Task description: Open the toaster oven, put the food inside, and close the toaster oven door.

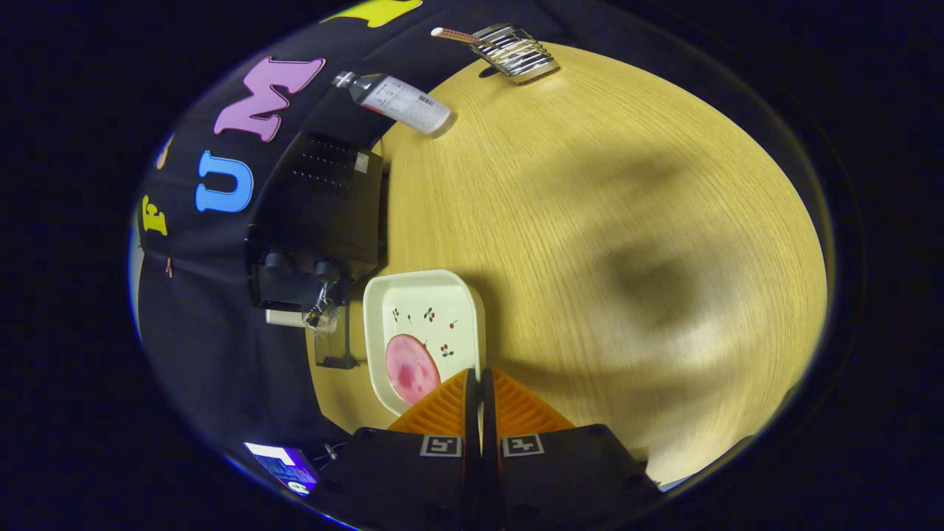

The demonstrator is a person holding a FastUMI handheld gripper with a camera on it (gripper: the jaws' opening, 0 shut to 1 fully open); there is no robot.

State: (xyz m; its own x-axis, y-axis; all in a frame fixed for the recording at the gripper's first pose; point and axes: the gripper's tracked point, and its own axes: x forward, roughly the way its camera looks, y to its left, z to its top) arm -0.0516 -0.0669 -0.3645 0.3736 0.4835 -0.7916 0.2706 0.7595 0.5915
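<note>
Pale wood bench [590,221] spreads beyond my claw [481,380], whose fingers are clenched together on nothing. At eleven o'clock, just ahead of them, the pink food [411,369] lies in a white dish [424,295], parked handily beside the black toaster oven [321,214] at ten o'clock.

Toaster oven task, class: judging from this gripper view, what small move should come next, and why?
Probably carry the gripper over to the toaster oven door: its fingers are closed on nothing, and the pink food lies on the white tray beside the oven.
</note>
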